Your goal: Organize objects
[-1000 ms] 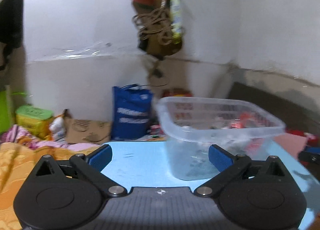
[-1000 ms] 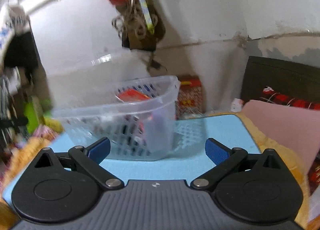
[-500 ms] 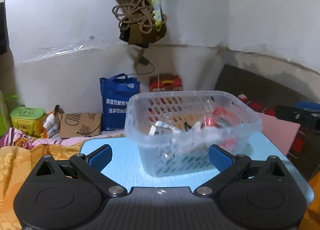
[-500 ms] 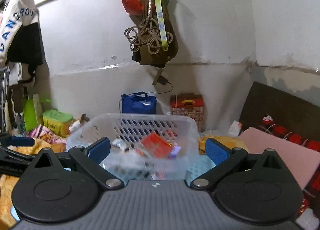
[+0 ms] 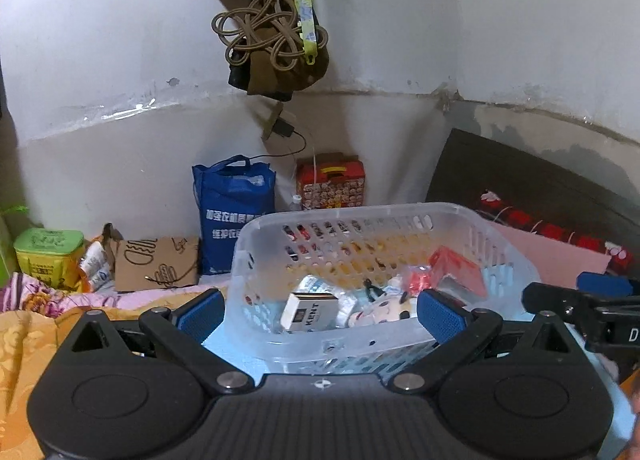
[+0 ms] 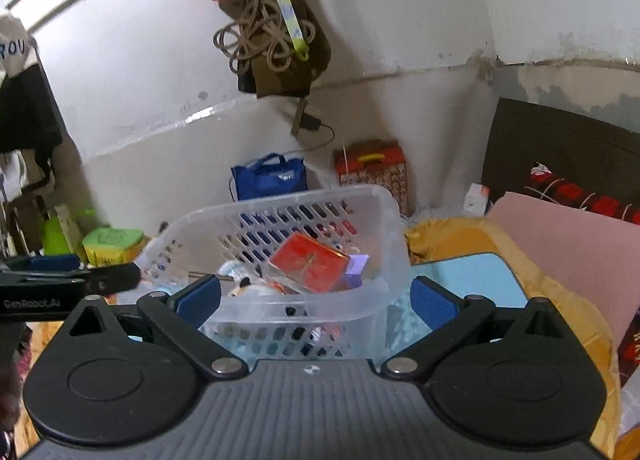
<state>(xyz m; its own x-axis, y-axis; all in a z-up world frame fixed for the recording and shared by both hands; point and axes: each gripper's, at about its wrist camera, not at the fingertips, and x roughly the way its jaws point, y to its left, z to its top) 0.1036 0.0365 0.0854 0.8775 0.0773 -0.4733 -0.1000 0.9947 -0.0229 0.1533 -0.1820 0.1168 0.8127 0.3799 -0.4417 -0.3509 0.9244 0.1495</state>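
Observation:
A clear perforated plastic basket (image 5: 256, 244) stands on a light blue table (image 5: 236, 356), also in the right wrist view (image 6: 394, 227). Inside lie a white KENT box (image 5: 308, 312), a small doll (image 5: 380, 310), a red box (image 6: 308, 262) and a purple item (image 6: 356, 270). My left gripper (image 5: 320, 312) is open and empty, just before the basket's near rim. My right gripper (image 6: 316, 298) is open and empty, at the basket's near rim from the other side. Each gripper shows at the edge of the other's view.
A blue bag (image 5: 234, 215), a red patterned box (image 5: 332, 181), a brown cardboard piece (image 5: 156, 264) and a green tub (image 5: 48, 256) sit by the wall. A pink pillow (image 6: 568, 252) and orange blanket (image 6: 448, 236) lie at right. Bags and rope (image 5: 272, 27) hang above.
Both grippers have pulled back and risen, so the views now look down into the basket. Both stay open. The basket's contents have shifted little.

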